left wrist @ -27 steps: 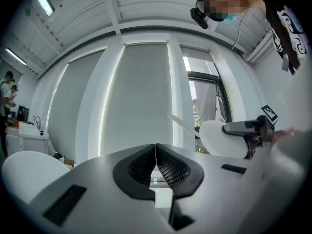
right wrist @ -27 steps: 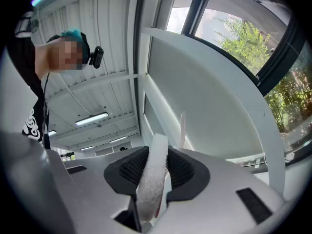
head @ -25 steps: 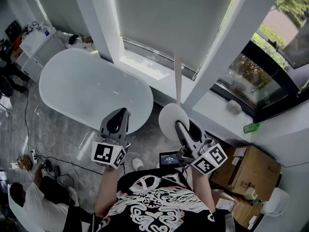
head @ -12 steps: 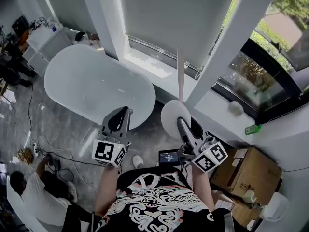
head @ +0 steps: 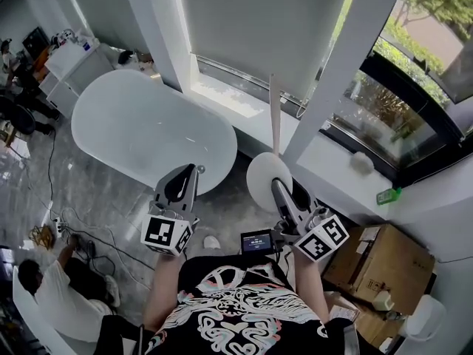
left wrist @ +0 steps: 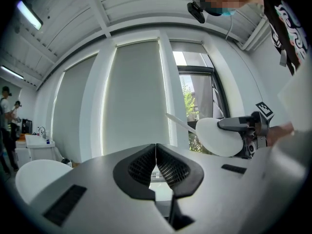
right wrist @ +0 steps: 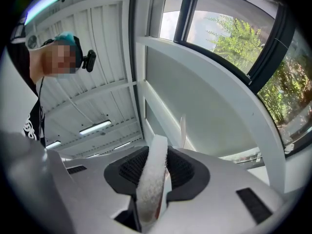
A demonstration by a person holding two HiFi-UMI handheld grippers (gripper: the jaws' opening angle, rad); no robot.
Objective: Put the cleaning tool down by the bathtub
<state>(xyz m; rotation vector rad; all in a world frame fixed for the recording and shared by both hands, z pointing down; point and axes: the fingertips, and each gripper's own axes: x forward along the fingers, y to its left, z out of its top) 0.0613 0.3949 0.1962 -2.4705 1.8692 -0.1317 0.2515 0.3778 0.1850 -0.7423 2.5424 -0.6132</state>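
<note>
a: head view vs gripper views, what's different?
b: head view gives the whole layout. white oval bathtub (head: pixel 148 128) at 10 o'clock, both grippers low centre, cardboard box (head: pixel 377 261) at 4 o'clock, a person (head: pixel 52 302) low on the floor at 8 o'clock. neither gripper view shows the box or the floor.
a: left gripper view?
b: only view with the left gripper (left wrist: pixel 155 149) jaws head-on. tips together, nothing between them. it also catches the tool side-on at 3 o'clock and a bit of the tub at 8 o'clock.
a: right one?
b: right gripper (right wrist: pixel 155 152) jaws part way apart, a pad pressed on each side of the cleaning tool (right wrist: pixel 151 179) disc. head view doesn't show that contact, just the gripper against the disc face.
a: tool looks?
b: flat round white disc with a fuzzy edge. thin pale handle (head: pixel 272 117) points to 12 o'clock in the head view.
a: where is it?
b: up in the air in the right gripper, at 4 o'clock of the tub's near end. apart from the tub, not set down yet.
</note>
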